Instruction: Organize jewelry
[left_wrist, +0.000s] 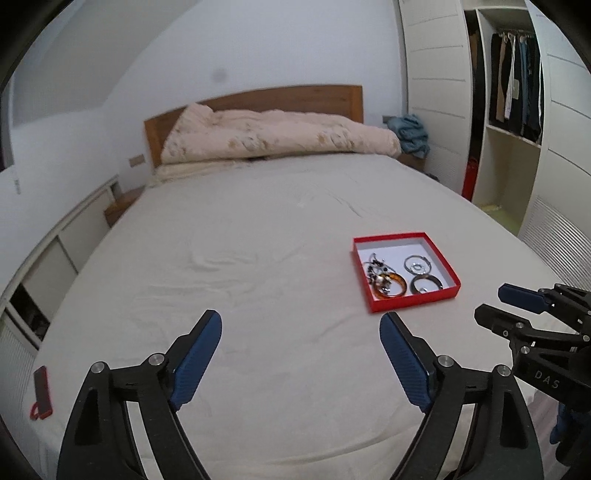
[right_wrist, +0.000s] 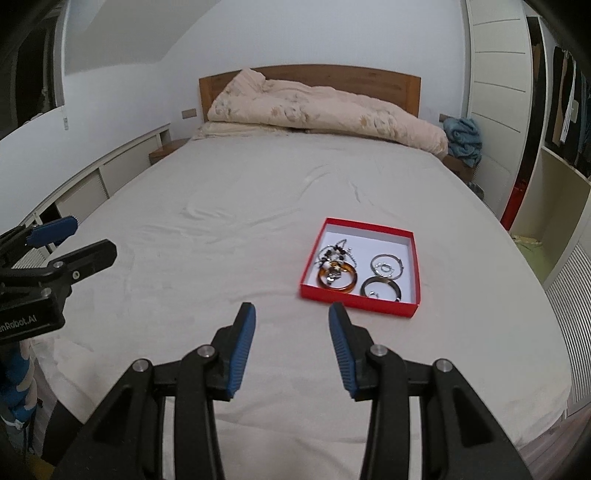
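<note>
A rumpled quilt (right_wrist: 325, 110) and perhaps a phone (left_wrist: 41, 391) share the bed (right_wrist: 221, 240).

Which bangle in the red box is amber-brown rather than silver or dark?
The amber bangle, in the near-left corner of the red box. The silver bangle and dark bangle lie on the right side.

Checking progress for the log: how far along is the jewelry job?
Done: bangles and tangled chains all sit inside the red box on the bed. In hand: nothing; left gripper and right gripper are both open and empty. Left: no loose jewelry visible on the sheet.
</note>
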